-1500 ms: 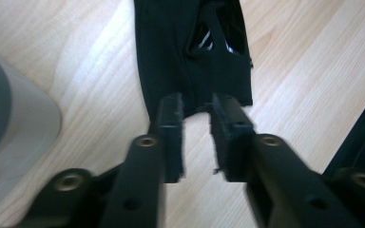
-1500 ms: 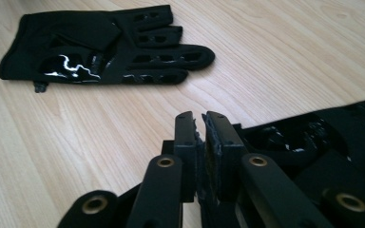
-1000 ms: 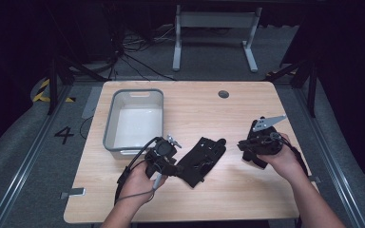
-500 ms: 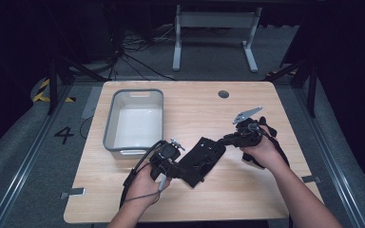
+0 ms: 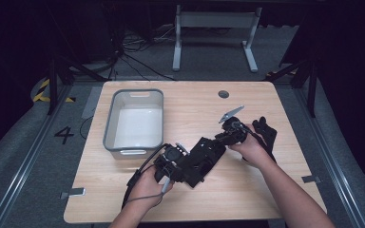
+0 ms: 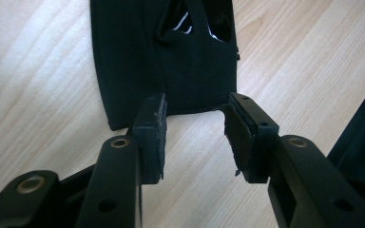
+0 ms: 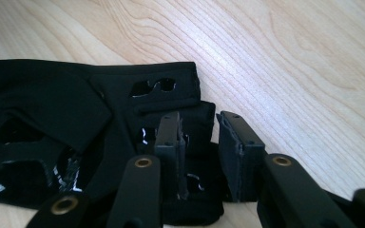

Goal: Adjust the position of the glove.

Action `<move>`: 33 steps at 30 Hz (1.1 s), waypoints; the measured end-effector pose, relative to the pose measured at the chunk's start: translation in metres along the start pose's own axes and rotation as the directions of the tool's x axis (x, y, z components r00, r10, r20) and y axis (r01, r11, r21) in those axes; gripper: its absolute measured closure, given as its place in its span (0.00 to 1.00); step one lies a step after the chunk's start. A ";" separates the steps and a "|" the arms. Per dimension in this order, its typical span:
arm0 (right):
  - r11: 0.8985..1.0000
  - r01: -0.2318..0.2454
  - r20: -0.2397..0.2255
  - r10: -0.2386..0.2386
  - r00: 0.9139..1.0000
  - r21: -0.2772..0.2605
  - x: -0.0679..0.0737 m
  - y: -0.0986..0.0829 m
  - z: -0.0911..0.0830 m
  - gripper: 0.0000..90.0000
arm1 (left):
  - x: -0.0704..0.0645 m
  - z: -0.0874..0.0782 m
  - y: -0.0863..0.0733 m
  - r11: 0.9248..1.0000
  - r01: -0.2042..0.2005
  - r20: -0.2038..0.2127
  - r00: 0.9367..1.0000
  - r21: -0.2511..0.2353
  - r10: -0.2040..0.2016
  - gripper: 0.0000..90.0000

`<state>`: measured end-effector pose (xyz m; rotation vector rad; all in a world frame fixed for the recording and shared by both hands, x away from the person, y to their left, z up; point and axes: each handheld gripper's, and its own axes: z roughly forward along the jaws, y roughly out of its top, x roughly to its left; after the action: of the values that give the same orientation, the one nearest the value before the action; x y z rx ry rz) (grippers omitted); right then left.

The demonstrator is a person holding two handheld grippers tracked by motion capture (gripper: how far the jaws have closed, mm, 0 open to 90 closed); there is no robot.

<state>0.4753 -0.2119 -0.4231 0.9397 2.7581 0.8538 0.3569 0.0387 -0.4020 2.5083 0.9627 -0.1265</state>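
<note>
A black fabric piece (image 5: pixel 203 159) with cut-outs and white print lies flat in the middle of the wooden table (image 5: pixel 190 107). My left gripper (image 5: pixel 181 166) is at its near left end. In the left gripper view that gripper (image 6: pixel 195 137) is open, with the hem of the fabric (image 6: pixel 171 61) just at its fingertips. My right gripper (image 5: pixel 220 139) is at the far right end of the piece. In the right gripper view it (image 7: pixel 199 142) is open, low over the fabric (image 7: pixel 76 118), one finger (image 7: pixel 168 137) resting on the cloth's edge.
An empty grey bin (image 5: pixel 135 122) stands at the table's left, just beyond my left hand. A second black fabric item (image 5: pixel 266 130) lies behind my right hand. A dark round hole (image 5: pixel 223 94) marks the table's far side. Bare wood stretches along the near edge.
My right gripper has travelled left from the table's right side to the fabric's far end. The left gripper has stayed at the near end, its hand shifting slightly.
</note>
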 end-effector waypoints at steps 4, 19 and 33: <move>1.000 -0.006 0.006 0.006 1.000 0.012 -0.001 0.002 0.010 0.76 | -0.004 0.003 0.001 1.000 -0.017 0.004 1.000 0.018 0.017 0.65; 0.999 -0.012 -0.052 0.014 0.999 0.039 -0.007 0.002 0.019 0.81 | 0.002 0.007 0.000 1.000 0.025 -0.049 0.998 0.004 -0.025 0.57; 0.999 -0.018 -0.046 0.020 0.999 0.046 -0.005 0.003 0.019 0.86 | 0.003 0.036 0.007 0.997 0.073 -0.111 0.991 0.032 -0.069 0.48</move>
<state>0.4859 -0.2035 -0.4377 0.9667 2.8236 0.8297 0.3662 0.0205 -0.4321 2.5371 1.1035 -0.0282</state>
